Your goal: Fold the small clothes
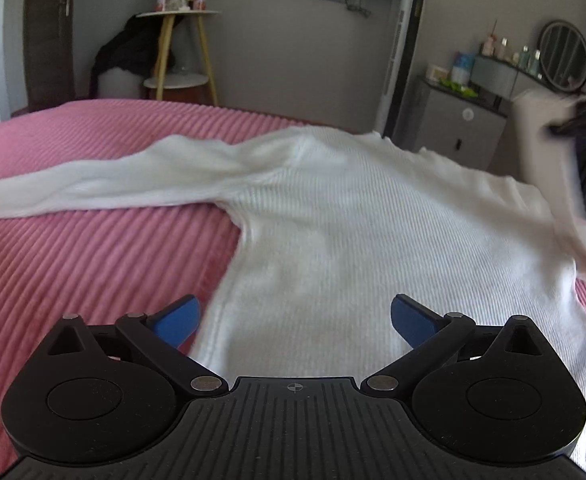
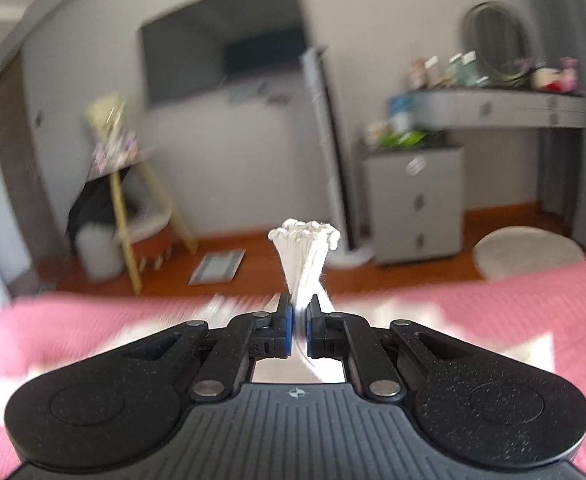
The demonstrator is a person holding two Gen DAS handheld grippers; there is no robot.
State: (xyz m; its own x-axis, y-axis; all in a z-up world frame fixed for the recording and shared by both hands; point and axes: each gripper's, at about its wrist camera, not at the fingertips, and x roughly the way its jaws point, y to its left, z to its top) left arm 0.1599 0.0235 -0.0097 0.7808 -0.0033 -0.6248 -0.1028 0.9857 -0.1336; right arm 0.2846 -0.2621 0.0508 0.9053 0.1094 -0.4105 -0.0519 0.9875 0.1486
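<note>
While the white sweater [image 1: 333, 216] lies flat on the pink bedspread [image 1: 73, 248] | my right gripper [image 2: 299, 322] is clamped on its sleeve cuff [image 2: 305, 240], lifted off the bedspread | my left gripper [image 1: 293, 320] gapes wide over its hem, holding nothing | no legible writing.

Home bedroom, pink ribbed bedspread [image 1: 73, 248], wall-mounted TV [image 2: 225, 56], vanity [image 2: 501, 108] with round mirror [image 1: 565, 56] and cosmetic bottles, wood floor [image 2: 261, 272], small side table [image 1: 181, 16]
</note>
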